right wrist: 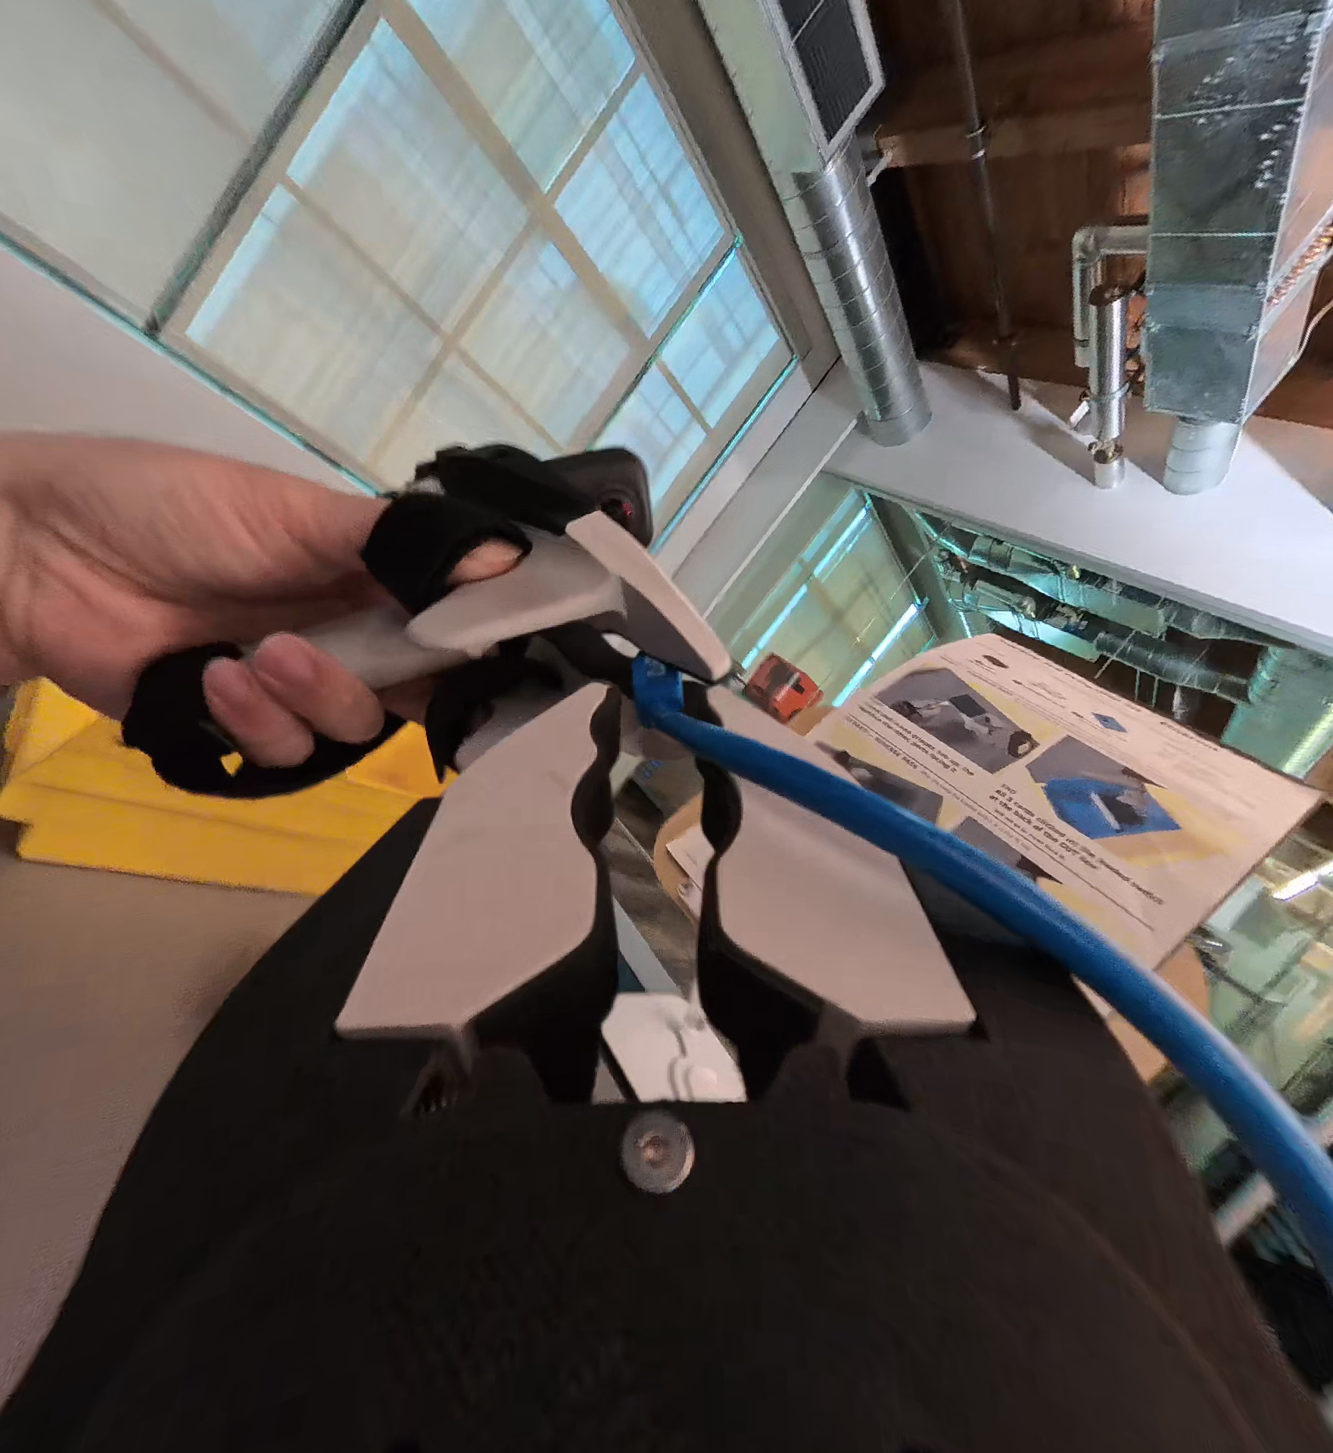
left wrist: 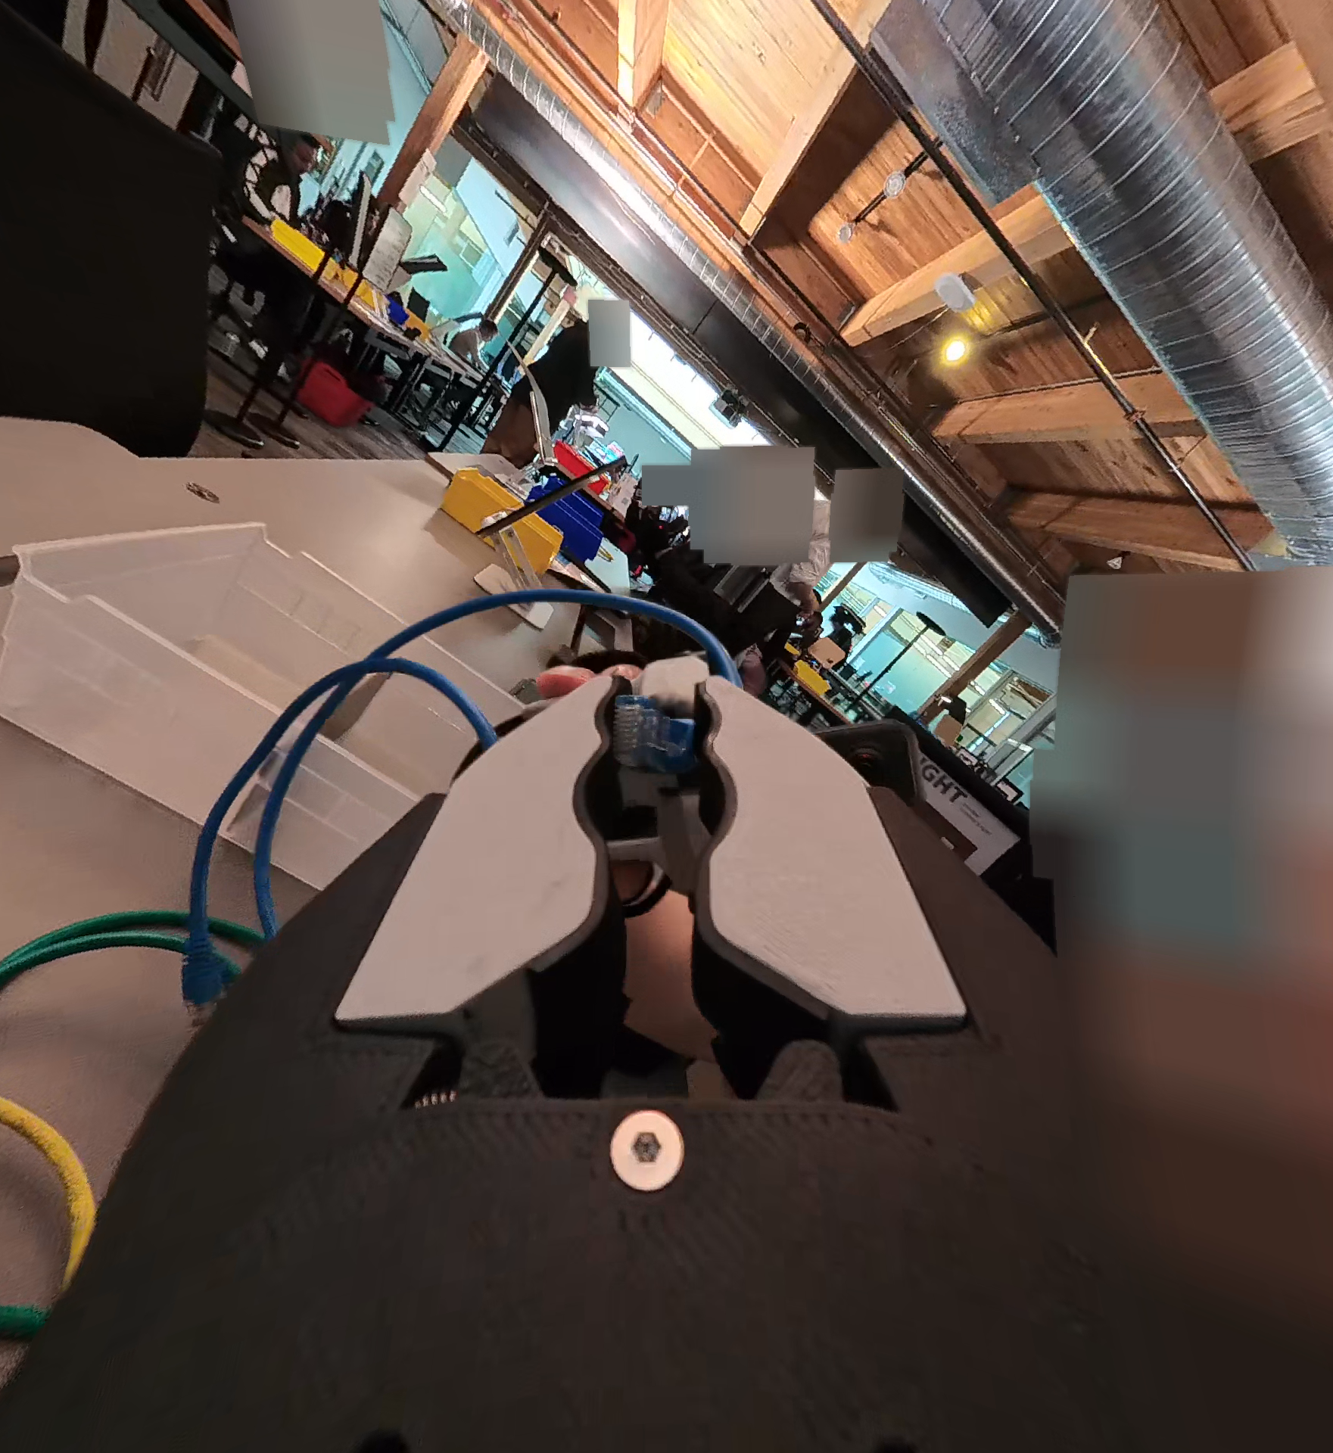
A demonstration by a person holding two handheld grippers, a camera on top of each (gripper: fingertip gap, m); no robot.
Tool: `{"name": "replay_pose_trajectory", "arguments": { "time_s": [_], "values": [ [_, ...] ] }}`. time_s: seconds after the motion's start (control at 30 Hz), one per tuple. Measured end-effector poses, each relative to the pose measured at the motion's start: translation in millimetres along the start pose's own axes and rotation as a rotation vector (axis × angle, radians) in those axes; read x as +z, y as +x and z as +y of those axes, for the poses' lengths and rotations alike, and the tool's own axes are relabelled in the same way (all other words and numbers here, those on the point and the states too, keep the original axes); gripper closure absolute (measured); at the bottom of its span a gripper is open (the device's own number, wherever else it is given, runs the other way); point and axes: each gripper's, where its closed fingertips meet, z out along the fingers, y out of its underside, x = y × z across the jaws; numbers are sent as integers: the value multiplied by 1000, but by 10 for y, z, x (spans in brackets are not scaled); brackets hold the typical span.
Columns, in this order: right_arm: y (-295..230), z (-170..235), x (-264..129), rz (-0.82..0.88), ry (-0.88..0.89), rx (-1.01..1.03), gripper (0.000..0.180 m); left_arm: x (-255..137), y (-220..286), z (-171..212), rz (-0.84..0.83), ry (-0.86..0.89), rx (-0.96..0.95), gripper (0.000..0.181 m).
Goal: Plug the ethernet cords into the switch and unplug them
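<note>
My left gripper (left wrist: 655, 708) is shut on the plug (left wrist: 647, 731) of a blue ethernet cord (left wrist: 380, 668) and holds it up above the table. The cord loops left and down to its other plug (left wrist: 199, 979), which lies on the table. In the right wrist view my right gripper (right wrist: 659, 708) closes on the same blue cord (right wrist: 962, 849) just behind the plug, tip to tip with the left gripper's fingers (right wrist: 647, 597), which a hand (right wrist: 136, 566) holds. No switch is in view.
A green cord (left wrist: 57, 943) and a yellow cord (left wrist: 42, 1140) lie on the table (left wrist: 57, 849) at the left. A clear plastic bin (left wrist: 97, 668) stands behind them. A yellow bin (right wrist: 175, 810) and a printed sheet (right wrist: 1080, 786) are nearby.
</note>
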Motion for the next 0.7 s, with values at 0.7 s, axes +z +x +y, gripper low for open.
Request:
{"name": "replay_pose_trajectory", "arguments": {
  "time_s": [0.7],
  "values": [
    [23,-68,-53,-94,-31,43,168,-80,81,33,53,-89,0,163]
  ]
}}
